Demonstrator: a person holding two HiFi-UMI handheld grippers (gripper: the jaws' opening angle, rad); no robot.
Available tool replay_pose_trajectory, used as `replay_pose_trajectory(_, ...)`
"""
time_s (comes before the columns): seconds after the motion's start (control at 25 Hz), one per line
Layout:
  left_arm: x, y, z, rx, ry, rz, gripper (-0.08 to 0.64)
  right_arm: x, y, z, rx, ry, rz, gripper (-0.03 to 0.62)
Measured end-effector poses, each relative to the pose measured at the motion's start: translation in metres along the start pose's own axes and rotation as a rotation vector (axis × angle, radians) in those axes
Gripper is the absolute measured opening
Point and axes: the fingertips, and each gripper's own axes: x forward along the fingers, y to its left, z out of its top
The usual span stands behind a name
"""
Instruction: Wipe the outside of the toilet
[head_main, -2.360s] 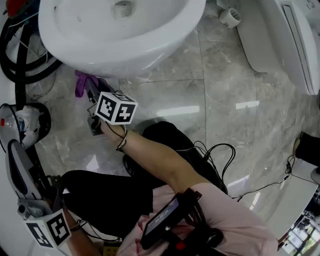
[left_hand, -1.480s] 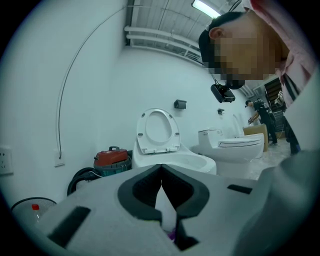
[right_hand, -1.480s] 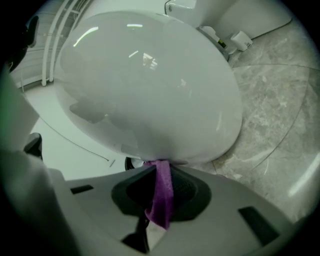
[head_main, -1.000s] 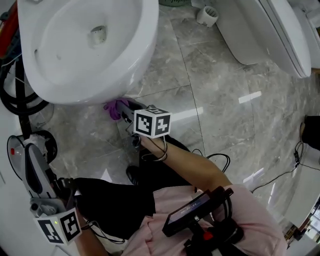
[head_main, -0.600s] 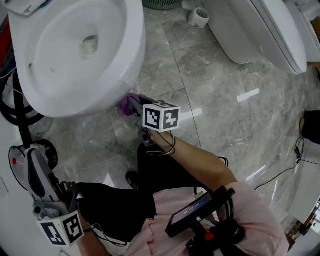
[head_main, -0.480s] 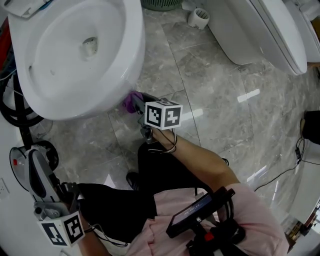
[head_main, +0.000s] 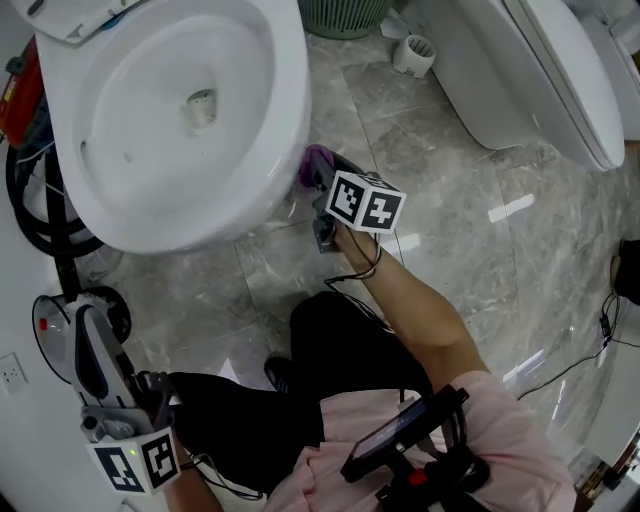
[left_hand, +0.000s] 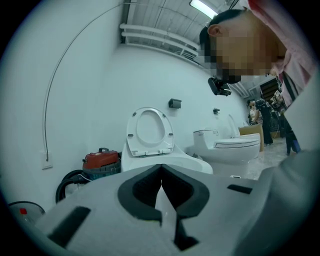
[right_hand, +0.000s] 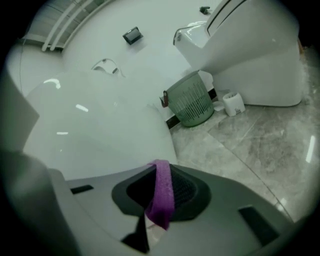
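Swept purple cloth (head_main: 316, 163), clamped in right gripper (head_main: 321, 176), round to toilet (head_main: 292, 95) right flank, upper centre; wipe progressing. Left gripper (head_main: 88, 335) pinched together, empty, lower left.

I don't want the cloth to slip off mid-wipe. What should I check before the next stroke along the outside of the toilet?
1. Grip: the right gripper is shut on the purple cloth, which hangs from between its jaws: ok.
2. Contact: the cloth sits at the side of the toilet, under the rim. Whether it presses on the wall: cannot tell.
3. Way ahead: the green basket stands beyond the bowl, well apart from the right gripper: ok.
4. Other hand: the left gripper is shut with nothing between its jaws, held away from the bowl: ok.
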Motion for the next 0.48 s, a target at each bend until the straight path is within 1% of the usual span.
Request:
replay_pose_trajectory(0.12, 0.000, 0.002, 0.002, -0.005, -0.013, 0.008, 0.008, -0.006, -0.004, 0.058, -0.019, -0.141, -0.018, 0.060)
replay_pose_trajectory(0.2, -0.001, 0.006, 0.007, -0.006, -0.029, 0.018, 0.008, -0.021, 0.001, 0.099, -0.059, -0.232, -0.027, 0.061)
replay_pose_trajectory(0.32, 0.000, 0.016, 0.021, 0.001, -0.057, 0.036, 0.008, -0.053, 0.024, 0.148, -0.169, -0.339, -0.029, 0.063)
replay_pose_trajectory(0.48, 0.004, 0.030, 0.051, 0.018, -0.119, 0.047, 0.008, -0.102, 0.077, 0.196, -0.331, -0.442, -0.007, 0.064)
